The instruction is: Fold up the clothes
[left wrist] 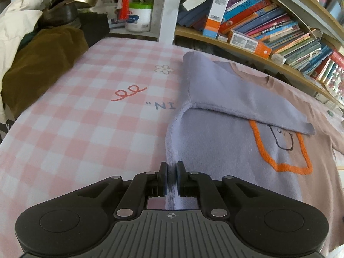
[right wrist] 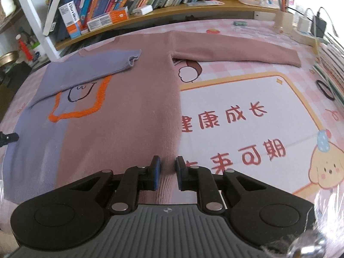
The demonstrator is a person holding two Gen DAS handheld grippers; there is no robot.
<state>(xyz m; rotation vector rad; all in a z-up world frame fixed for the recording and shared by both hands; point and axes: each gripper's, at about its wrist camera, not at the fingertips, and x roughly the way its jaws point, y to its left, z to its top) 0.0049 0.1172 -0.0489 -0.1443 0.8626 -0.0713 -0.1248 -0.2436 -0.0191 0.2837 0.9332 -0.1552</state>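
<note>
Both grippers, left gripper (left wrist: 171,177) and right gripper (right wrist: 167,173), stand slightly open, holding nothing, over the sweater (right wrist: 129,107) hem; its pink sleeve (right wrist: 236,52) stretches sideways nearer the right one.

Both views are lit evenly by soft, cool daylight, and only faint shadows are cast, such as the thin one under the folded lilac sleeve (left wrist: 243,99). Strong glare is seen at the upper right corner of the right wrist view, where detail is washed out, and a blurred shiny patch (right wrist: 309,245) is smeared across its lower right corner. Heavy fisheye bending is shown at the edges, where the bookshelf (left wrist: 268,49) is curved and softened.
</note>
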